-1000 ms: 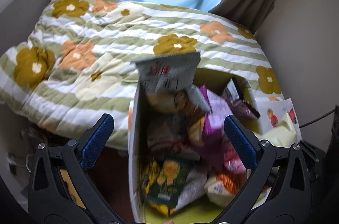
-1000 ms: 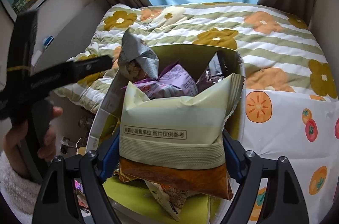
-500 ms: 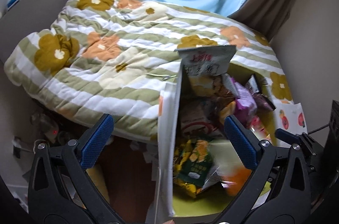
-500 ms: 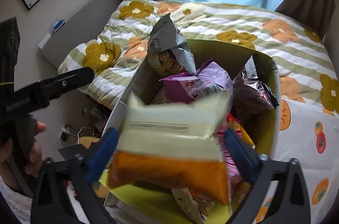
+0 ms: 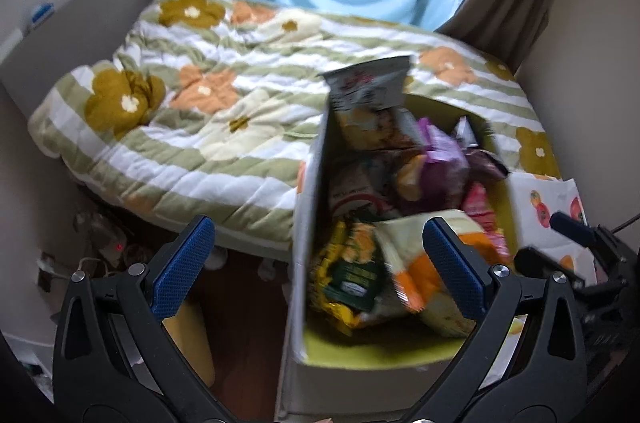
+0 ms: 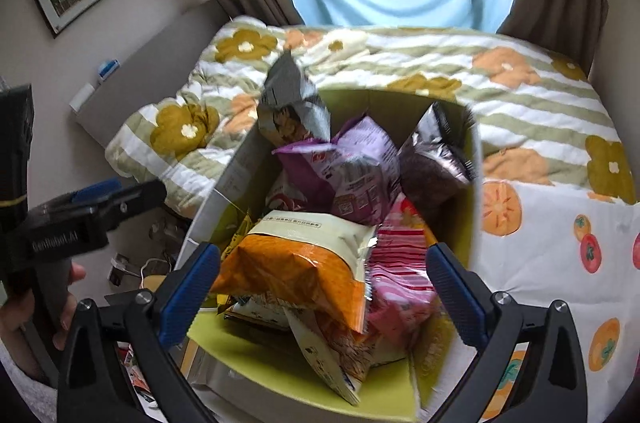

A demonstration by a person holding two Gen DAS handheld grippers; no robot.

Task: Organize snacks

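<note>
A cardboard box [image 6: 474, 159] with a lime-green inside stands at the bed's near edge, full of snack bags. A cream and orange bag [image 6: 296, 263] lies loose on top of the pile; it also shows in the left wrist view [image 5: 416, 271]. Around it lie a purple bag [image 6: 352, 167], a dark brown bag [image 6: 432, 163], a pink striped bag [image 6: 396, 275] and a grey bag [image 6: 292, 103] that sticks up at the far left corner. My right gripper [image 6: 324, 283] is open and empty just above the box. My left gripper [image 5: 316, 263] is open and empty over the box's left wall [image 5: 308, 223].
The bed has a green striped flower quilt [image 5: 192, 127] on the left and a white persimmon-print cloth [image 6: 560, 243] on the right. Cables and clutter [image 5: 96, 247] lie on the floor left of the box. Curtains and a window stand behind the bed.
My right gripper has opened and let go of the cream and orange bag, which now lies on the pile in the box. My left gripper has drifted left and back.
</note>
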